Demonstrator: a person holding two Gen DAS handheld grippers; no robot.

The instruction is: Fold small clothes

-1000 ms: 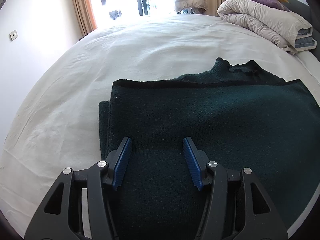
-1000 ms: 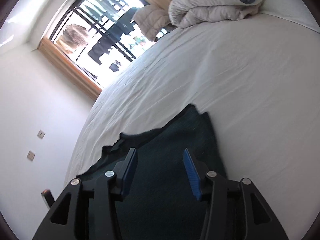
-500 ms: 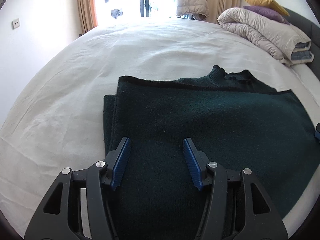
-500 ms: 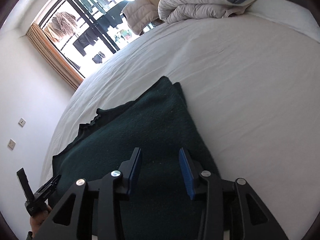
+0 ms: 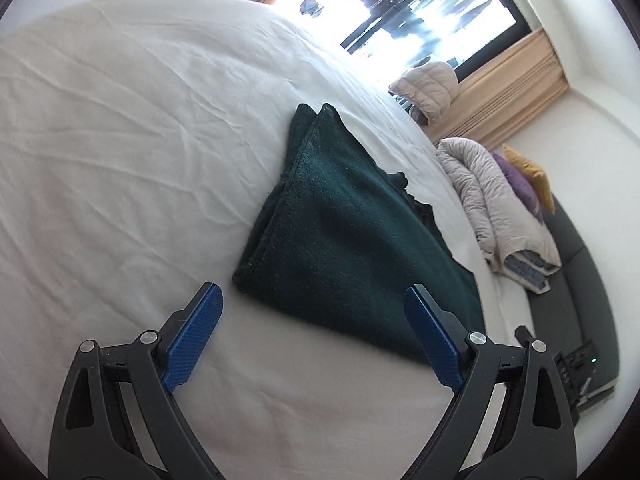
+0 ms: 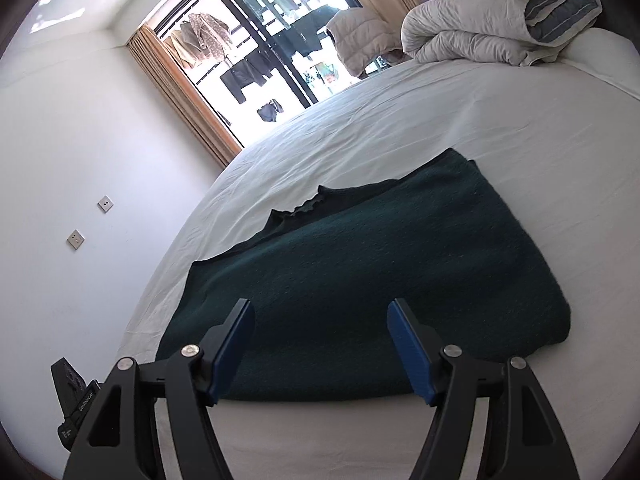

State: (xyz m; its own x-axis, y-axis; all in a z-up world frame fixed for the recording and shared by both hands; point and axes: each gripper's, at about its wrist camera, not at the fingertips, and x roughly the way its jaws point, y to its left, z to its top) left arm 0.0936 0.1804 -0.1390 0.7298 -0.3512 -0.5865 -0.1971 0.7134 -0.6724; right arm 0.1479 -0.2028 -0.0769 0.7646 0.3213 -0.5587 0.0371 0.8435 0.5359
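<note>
Both tongs gaping apart, gripping nothing: left tongs (image 5: 312, 312), right tongs (image 6: 320, 332). Green sweater (image 6: 360, 280) lying half-folded on bed (image 5: 120, 120). Judging next fold: pinching near-edge corners, catching all layers, lifting evenly.

Bare white bed sheet (image 5: 120, 160) surrounds the folded sweater (image 5: 344, 240) on all sides. A rolled duvet (image 6: 492, 28) occupies the bed's far corner.

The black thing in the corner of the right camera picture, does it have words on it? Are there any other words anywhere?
Black device: one short line of pale print, too small and blurred to read.
Dark green sweater: no label or print showing.
Wall plates: no writing.
Nothing else carries text in either view.
</note>
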